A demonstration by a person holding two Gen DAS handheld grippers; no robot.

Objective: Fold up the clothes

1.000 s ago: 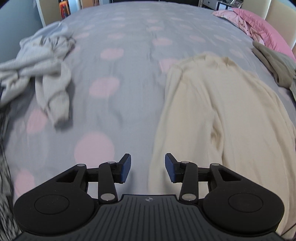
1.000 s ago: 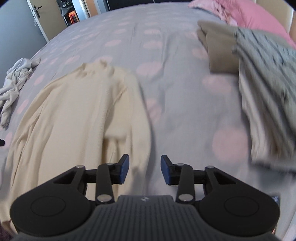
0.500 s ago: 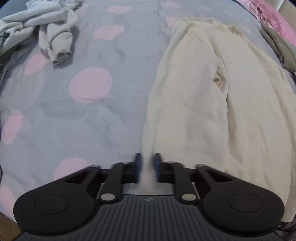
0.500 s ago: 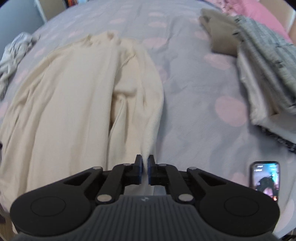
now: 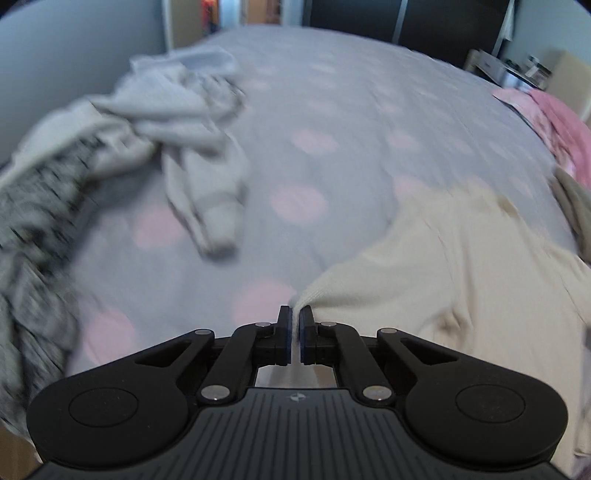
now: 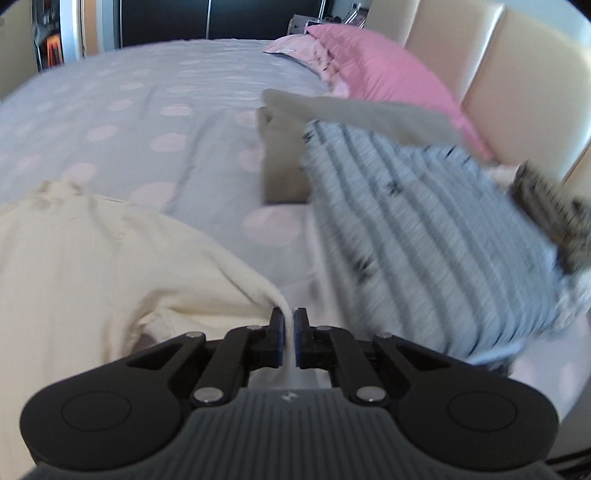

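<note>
Left wrist view: left gripper (image 5: 294, 317) and right gripper (image 6: 289, 319) each pinch a hem corner of the cream sweater (image 5: 461, 266) lying on the bed (image 5: 351, 110). Carry both corners level toward the collar, keeping the hem taut.

Bed (image 5: 369, 110) w/ clothes, pillow (image 6: 388, 70)

A wide bed (image 6: 155, 110) under a grey cover with pale pink dots fills the room. A pink pillow (image 6: 388, 70) leans on the cream padded headboard (image 6: 517, 74). Beyond stand dark wardrobe doors (image 5: 351, 18) and a grey wall (image 5: 74, 62).
</note>
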